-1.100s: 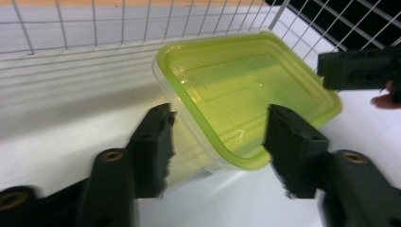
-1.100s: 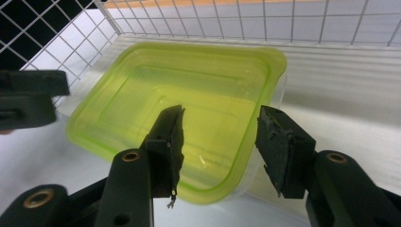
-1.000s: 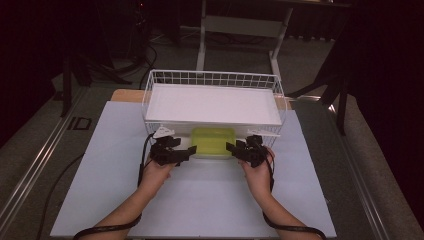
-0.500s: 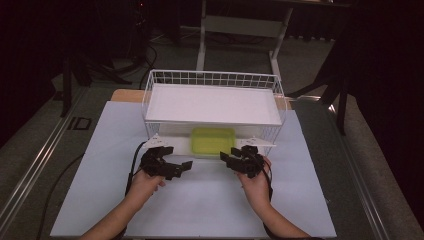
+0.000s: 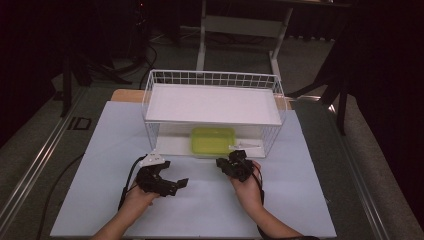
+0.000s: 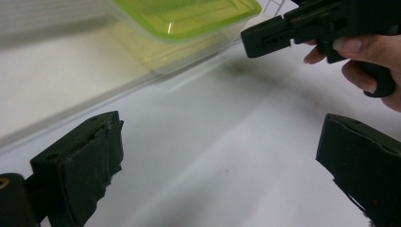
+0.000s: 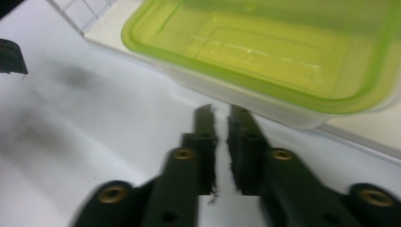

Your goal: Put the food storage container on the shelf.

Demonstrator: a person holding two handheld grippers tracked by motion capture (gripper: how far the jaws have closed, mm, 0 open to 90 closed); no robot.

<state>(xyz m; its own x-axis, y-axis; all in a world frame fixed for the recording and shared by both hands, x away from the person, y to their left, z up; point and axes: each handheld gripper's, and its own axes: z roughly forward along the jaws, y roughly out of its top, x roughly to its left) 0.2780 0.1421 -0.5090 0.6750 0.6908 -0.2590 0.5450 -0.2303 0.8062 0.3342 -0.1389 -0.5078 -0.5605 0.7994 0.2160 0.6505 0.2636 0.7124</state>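
Both grippers have drawn back from the green-lidded box [image 5: 213,140] toward the person since a second ago — the box sits alone on the lower shelf of the wire rack [image 5: 212,79], at its front edge. Left gripper [image 5: 172,184] has just spread its jaws wide, nothing between them; right gripper [image 5: 226,166] has just closed, empty. Placement looks finished — the hands seem to be retiring.

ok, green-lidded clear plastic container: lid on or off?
On. The green lid sits flat across the top of the clear plastic container, its rim around the container's edge, on the lower shelf of the white wire rack.
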